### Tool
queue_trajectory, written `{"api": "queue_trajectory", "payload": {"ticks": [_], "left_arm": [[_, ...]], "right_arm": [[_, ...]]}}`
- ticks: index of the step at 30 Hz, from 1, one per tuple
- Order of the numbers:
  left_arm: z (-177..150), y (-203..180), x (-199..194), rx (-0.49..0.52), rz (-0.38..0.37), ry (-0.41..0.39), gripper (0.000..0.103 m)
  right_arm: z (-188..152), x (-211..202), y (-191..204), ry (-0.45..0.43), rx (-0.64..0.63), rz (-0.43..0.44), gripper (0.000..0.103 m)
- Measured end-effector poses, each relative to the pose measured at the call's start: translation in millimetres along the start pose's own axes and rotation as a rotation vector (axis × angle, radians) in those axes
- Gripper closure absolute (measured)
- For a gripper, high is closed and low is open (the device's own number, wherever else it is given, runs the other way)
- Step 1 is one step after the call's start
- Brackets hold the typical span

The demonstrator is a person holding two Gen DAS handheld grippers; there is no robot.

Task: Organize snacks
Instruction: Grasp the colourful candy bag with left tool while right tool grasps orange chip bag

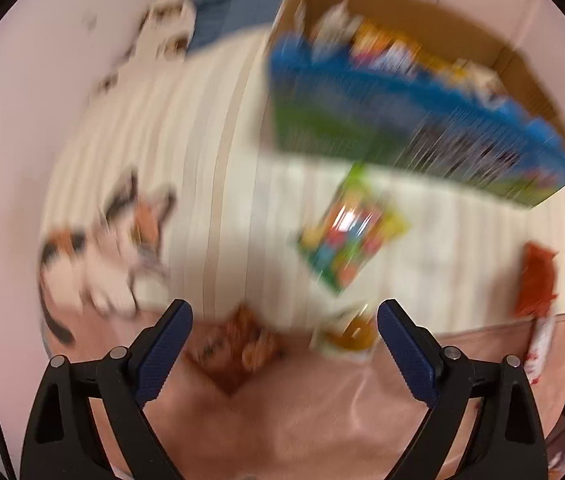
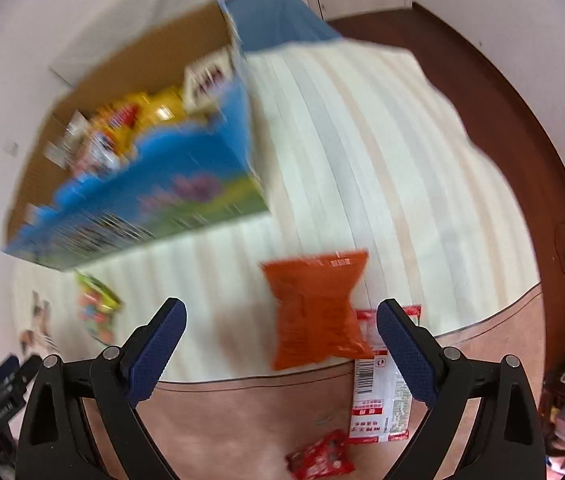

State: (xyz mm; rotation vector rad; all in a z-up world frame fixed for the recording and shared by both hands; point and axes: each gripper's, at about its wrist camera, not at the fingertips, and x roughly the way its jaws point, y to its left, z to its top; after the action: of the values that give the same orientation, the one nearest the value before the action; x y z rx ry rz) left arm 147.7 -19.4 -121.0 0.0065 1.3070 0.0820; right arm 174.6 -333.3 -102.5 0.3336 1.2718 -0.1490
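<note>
Snack box [image 1: 402,120] at frame top on striped bed [image 1: 202,160]; left tool [image 1: 284,320] and right tool [image 2: 282,320] both released, grasping nothing, orange packet [image 2: 314,308] between right tool's fingers.

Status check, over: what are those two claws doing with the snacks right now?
Left gripper open, empty. Right gripper open, empty, above orange bag. Snack box part filled. Nothing blocking.

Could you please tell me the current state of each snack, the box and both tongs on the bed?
Blue and green printed cardboard box: open-topped, snacks inside.
Orange foil snack bag: flat on the striped cover, overlapping a packet.
Red and white flat packet: lying partly under the orange bag.
Multicoloured candy bag: lying loose near the box.
Left tongs: open, empty.
Right tongs: open, empty.
</note>
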Motion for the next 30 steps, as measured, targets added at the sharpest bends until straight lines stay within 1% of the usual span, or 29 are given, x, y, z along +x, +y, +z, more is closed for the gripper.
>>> {"api": "queue_trajectory", "payload": {"ticks": [2,3,5,7,9,10,11,12,14,16,20,21,23,25,28,30], "left_arm": [[-11.6,10.5,19.5,-0.040,-0.007,0.048,0.008],[-15.4,14.0,24.0,-0.048,-0.007,0.057,0.008],[-17.9,16.4,28.9,-0.042,-0.001,0.056,0.008],[-14.8,13.1,27.2,-0.011,-0.003,0.035,0.008],[-6.7,4.6,26.8,0.034,0.000,0.015,0.008],[-1.9,-1.4,26.9,0.062,0.002,0.009,0.008],[4.3,-9.4,28.7,0.096,0.007,0.003,0.008],[9.2,-15.9,30.0,0.120,0.013,-0.004,0.008],[19.4,-32.7,35.8,0.188,0.013,-0.018,0.008],[27.1,-50.1,43.6,0.267,0.033,-0.023,0.008],[36.9,-79.0,64.2,0.396,0.051,0.005,0.008],[38.1,-83.5,67.8,0.414,0.052,0.012,0.008],[40.8,-90.5,75.4,0.441,0.042,0.016,0.018],[44.3,-95.2,82.6,0.449,0.027,0.037,0.046],[45.1,-94.1,86.1,0.409,0.008,0.052,0.053],[45.6,-86.2,86.4,0.344,-0.022,0.066,0.054]], "right_arm": [[-3.2,22.2,-0.4,0.030,-0.013,-0.023,0.005],[-4.6,29.4,-0.4,0.041,-0.015,-0.027,0.005],[-7.4,44.2,-0.3,0.071,-0.011,-0.038,0.005],[-10.8,54.2,0.7,0.090,-0.010,-0.041,0.007],[-15.6,60.5,6.2,0.095,-0.035,-0.053,0.025],[-17.9,61.9,9.0,0.094,-0.048,-0.052,0.028],[-21.3,62.8,13.2,0.088,-0.066,-0.061,0.037],[-25.1,62.9,18.2,0.080,-0.090,-0.072,0.040],[-31.8,62.2,25.8,0.066,-0.123,-0.078,0.040],[-37.6,63.8,32.3,0.073,-0.147,-0.071,0.040],[-41.0,67.0,35.0,0.095,-0.148,-0.049,0.040],[-40.7,66.7,35.2,0.093,-0.134,-0.044,0.039],[-39.4,70.4,34.5,0.095,-0.121,-0.042,0.039],[-36.5,76.5,32.5,0.105,-0.105,-0.042,0.038],[-29.4,84.9,26.8,0.113,-0.092,-0.040,0.038],[-26.0,88.4,21.7,0.108,-0.098,-0.042,0.039]]}}
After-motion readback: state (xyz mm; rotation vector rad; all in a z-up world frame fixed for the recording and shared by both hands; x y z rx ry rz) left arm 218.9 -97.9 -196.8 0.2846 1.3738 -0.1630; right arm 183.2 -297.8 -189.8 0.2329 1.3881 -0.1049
